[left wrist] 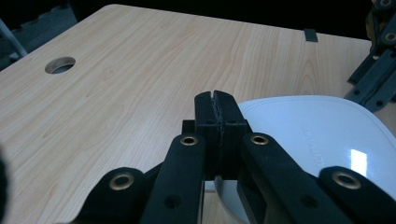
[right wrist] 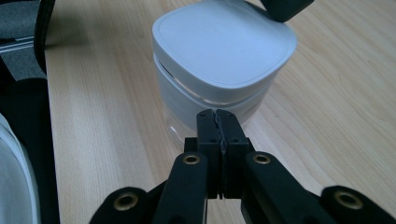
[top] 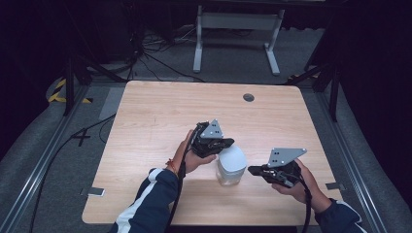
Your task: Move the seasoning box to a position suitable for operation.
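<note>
A light wooden table [top: 145,126] with rounded corners carries the scene, with a small round hole [top: 248,97] cut near its far edge. One thing stands directly on it, toward the near right: a clear container [top: 230,166] with a white, rounded-square lid [right wrist: 224,44], upright on the bare wood. What is inside cannot be told through the seemingly clear wall below the lid.

A clear jar [top: 230,166] with white rounded-square lid stands upright, closed, mid-table.
</note>
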`<act>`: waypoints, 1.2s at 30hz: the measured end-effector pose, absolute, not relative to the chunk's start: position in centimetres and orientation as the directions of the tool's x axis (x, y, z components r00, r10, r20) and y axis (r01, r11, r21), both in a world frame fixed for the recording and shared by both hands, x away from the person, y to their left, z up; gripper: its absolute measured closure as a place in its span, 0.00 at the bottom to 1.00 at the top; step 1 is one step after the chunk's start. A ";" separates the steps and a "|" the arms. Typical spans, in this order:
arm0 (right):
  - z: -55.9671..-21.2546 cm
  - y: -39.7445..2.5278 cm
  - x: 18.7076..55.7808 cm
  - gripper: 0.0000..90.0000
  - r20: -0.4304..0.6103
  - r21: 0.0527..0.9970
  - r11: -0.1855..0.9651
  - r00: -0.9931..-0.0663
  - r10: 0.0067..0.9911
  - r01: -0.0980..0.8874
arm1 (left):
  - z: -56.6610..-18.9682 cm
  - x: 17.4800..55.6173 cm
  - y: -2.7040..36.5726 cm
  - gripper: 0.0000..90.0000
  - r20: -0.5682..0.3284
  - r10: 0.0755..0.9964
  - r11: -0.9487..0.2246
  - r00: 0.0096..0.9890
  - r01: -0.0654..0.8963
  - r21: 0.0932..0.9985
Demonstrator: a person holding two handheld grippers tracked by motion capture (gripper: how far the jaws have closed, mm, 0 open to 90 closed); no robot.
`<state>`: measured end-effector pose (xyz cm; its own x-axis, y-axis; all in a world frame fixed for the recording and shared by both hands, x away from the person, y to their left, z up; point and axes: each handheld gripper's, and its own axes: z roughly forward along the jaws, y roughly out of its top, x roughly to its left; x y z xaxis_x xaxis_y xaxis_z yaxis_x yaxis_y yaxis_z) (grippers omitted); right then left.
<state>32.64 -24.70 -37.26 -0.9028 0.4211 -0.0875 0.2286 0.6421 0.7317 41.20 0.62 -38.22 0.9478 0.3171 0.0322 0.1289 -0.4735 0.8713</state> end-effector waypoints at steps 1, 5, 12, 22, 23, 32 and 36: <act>-37.3 -24.6 32.7 1.00 -0.082 0.729 0.643 -0.903 0.423 0.235 | -38.2 41.2 0.6 1.00 0.032 0.317 -0.474 0.948 0.129 0.871; -37.3 -24.3 32.9 1.00 -0.069 0.719 0.647 -0.900 0.430 0.254 | -38.2 41.2 0.6 1.00 0.030 0.315 -0.472 0.948 0.129 0.872; -37.3 -24.1 33.0 1.00 -0.060 0.720 0.640 -0.896 0.440 0.267 | -38.3 41.2 0.6 1.00 0.025 0.316 -0.467 0.948 0.133 0.874; -37.2 -23.9 33.1 1.00 -0.062 0.728 0.634 -0.895 0.442 0.263 | -38.3 41.3 0.6 0.99 0.024 0.316 -0.468 0.948 0.134 0.873; -37.2 -23.9 33.1 1.00 -0.065 0.730 0.631 -0.893 0.446 0.263 | -38.3 41.3 0.6 0.99 0.030 0.318 -0.471 0.947 0.131 0.872; -36.3 -23.8 33.3 1.00 -0.071 0.750 0.614 -0.893 0.444 0.246 | -36.9 39.8 3.3 0.97 0.117 0.359 -0.498 0.926 0.084 0.863; -36.0 -23.7 33.5 1.00 -0.080 0.754 0.613 -0.894 0.442 0.236 | -37.0 38.9 5.2 0.97 0.133 0.383 -0.517 0.914 0.093 0.851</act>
